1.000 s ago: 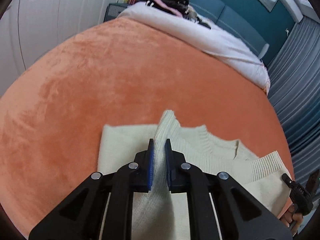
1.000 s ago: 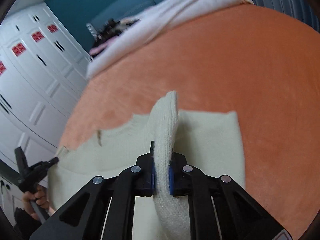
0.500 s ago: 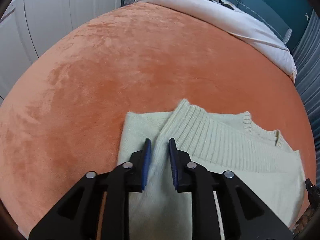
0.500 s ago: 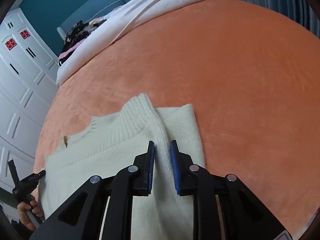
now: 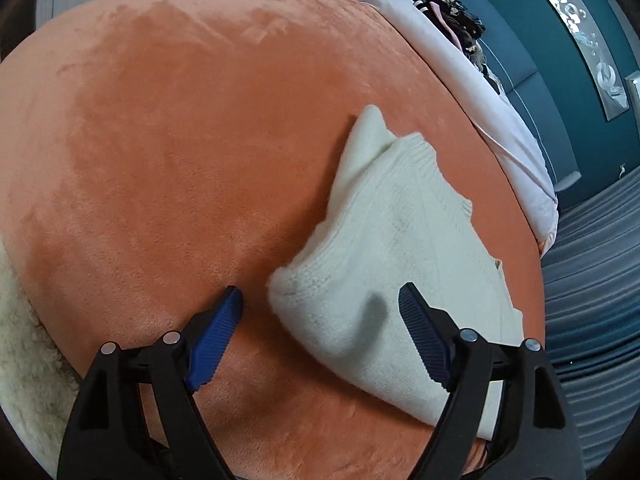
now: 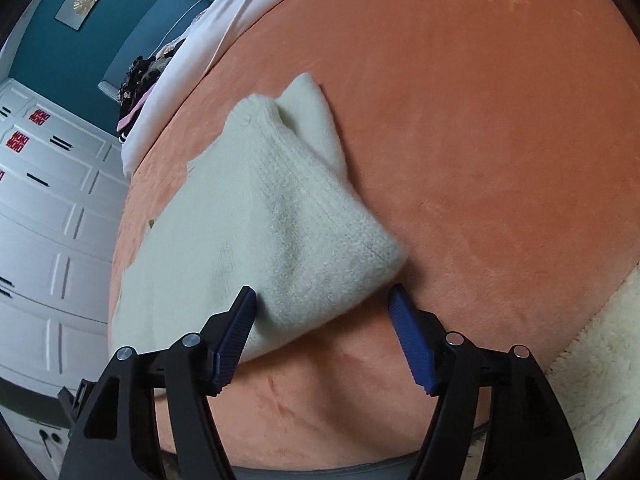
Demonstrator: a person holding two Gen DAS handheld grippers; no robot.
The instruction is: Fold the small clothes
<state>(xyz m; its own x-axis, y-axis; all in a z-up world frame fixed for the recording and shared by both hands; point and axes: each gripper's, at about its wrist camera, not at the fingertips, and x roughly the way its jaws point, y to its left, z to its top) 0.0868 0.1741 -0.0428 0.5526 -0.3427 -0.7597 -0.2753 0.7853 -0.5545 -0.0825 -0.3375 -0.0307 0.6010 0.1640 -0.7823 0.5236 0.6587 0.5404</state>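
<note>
Now opening, clamped on nothing: left gripper (image 5: 320,320) and right gripper (image 6: 322,322) each straddling a near corner of the cream knit sweater (image 5: 404,248), long axis running ahead.

One cream sweater (image 5: 400,248) lies on one orange blanket (image 5: 180,140), with one white duvet (image 5: 500,120) beyond.

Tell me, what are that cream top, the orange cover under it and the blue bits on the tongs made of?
The cream top looks like a soft, fuzzy knit, likely wool or acrylic: ribbed rows and a hairy surface. The orange cover seems a short-pile plush or velvet: matte, with brushed shading marks. The blue pads look like ridged rubber or plastic, on glossy black, probably plastic, arms.
</note>
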